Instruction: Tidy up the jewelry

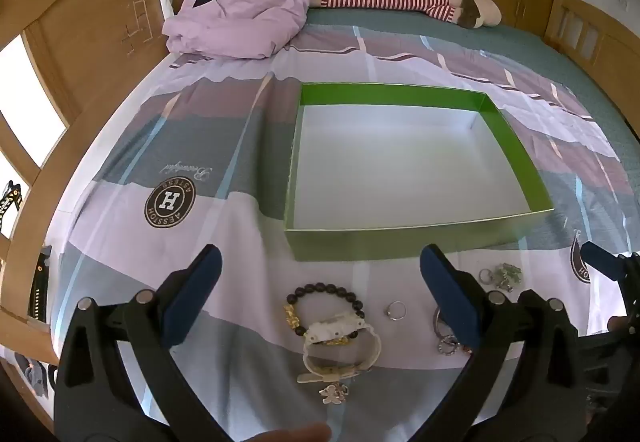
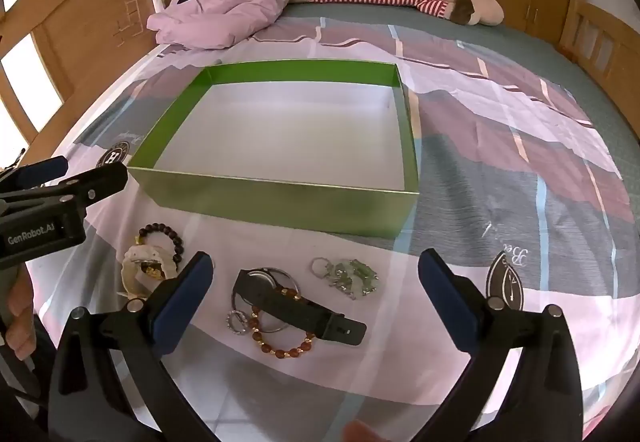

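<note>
On the bedspread, just in front of the empty green box [image 1: 400,238], lie the jewelry pieces; both my left gripper [image 1: 320,302] and right gripper [image 2: 316,298] hang above them, jaws wide apart and empty. I judge it best to lower the left straight over the white watch [image 1: 340,346], closing gently across its band, not the beads [image 1: 328,292] beneath it.

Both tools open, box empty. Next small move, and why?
Probably lower the right tool onto the black watch and close. The watch lies directly between its open fingers, on top of the amber bracelet. The green box, just beyond, holds nothing yet.
</note>
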`<state>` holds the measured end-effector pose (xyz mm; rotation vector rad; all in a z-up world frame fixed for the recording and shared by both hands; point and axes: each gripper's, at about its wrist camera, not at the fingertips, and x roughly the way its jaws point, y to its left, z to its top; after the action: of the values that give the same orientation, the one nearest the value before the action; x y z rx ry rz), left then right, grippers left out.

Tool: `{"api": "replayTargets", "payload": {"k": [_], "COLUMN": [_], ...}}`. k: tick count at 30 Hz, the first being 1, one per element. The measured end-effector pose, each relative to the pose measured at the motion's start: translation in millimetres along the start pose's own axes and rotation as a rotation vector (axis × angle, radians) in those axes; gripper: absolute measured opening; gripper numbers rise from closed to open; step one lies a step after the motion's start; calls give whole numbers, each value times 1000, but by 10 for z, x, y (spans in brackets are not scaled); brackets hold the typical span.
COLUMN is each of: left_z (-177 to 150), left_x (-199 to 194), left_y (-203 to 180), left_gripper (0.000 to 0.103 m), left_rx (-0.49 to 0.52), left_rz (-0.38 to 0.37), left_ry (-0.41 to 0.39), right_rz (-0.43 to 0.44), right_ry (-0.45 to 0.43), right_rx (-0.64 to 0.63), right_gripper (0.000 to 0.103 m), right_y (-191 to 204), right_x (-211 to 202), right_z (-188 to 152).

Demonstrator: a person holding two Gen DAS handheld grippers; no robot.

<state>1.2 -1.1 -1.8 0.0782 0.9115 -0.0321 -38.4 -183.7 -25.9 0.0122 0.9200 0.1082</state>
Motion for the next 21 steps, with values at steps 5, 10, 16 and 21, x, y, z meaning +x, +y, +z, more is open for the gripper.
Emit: {"api": "replayTargets", "payload": {"k": [5,10,16,21], "left_z": [-1,-23,-15,-10], "left_x": [-10,-29,21,32], "left_y": [-21,11,10,5], "left_gripper": [101,101,101,101], "left_rx": [-1,-10,-5,-1], "left_rz": [5,-2,-2,0], "left_ry": [-3,-4,-4,-9], "right_rz": [7,9,-9,4], "right_ry": [1,-4,-20,-30], "right_rx": [5,12,-2,3], "right_gripper": [102,102,102,102], "right_y": [-27,-52,-1,-6], "right_x": [19,23,-3,5], "right_z": [27,43,23,34]}}
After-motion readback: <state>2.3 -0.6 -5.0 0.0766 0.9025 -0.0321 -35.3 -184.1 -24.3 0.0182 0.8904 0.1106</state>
